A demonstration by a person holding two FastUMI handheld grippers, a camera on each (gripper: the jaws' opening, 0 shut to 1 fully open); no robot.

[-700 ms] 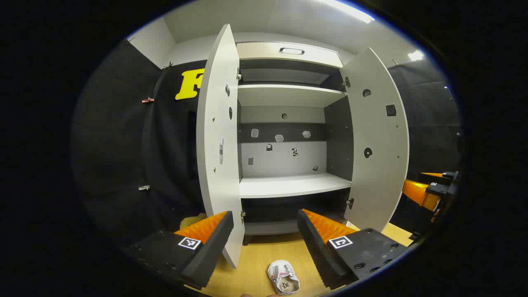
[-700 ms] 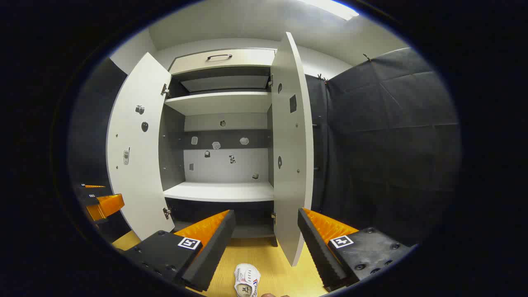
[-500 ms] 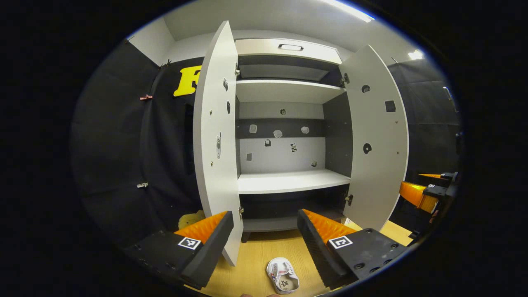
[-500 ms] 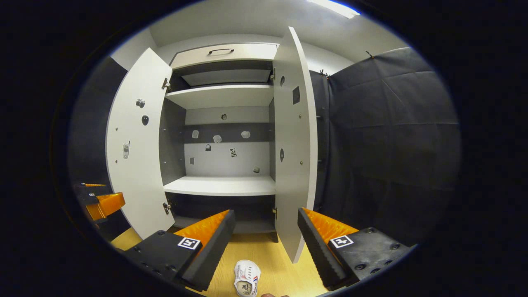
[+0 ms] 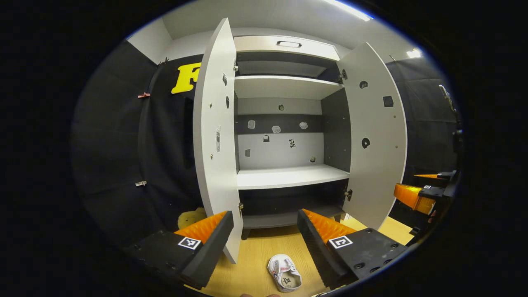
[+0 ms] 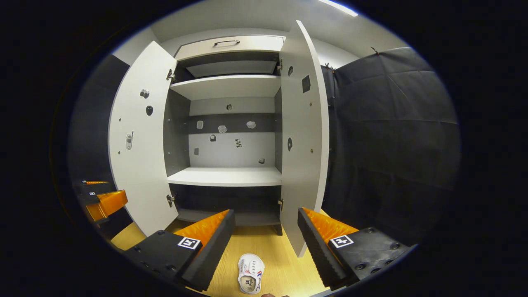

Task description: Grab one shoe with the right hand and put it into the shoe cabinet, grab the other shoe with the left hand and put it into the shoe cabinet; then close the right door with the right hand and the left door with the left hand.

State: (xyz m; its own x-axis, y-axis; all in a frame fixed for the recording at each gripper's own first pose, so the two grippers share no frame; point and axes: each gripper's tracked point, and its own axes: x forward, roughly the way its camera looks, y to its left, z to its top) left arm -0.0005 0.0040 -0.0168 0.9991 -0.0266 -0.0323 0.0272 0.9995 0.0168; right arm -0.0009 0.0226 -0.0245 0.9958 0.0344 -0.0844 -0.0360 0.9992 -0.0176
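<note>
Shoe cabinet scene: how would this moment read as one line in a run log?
stage: before first grab | left gripper: open | right gripper: open | shoes: on floor | shoe cabinet: both doors open

Left tongs (image 5: 265, 243): fingers spread wide apart, nothing between them, held level and pointing forward. Right tongs (image 6: 266, 243): likewise spread wide, nothing gripped, level and forward. Each pair also appears at the edge of the other's view, orange fingers parted.
</note>
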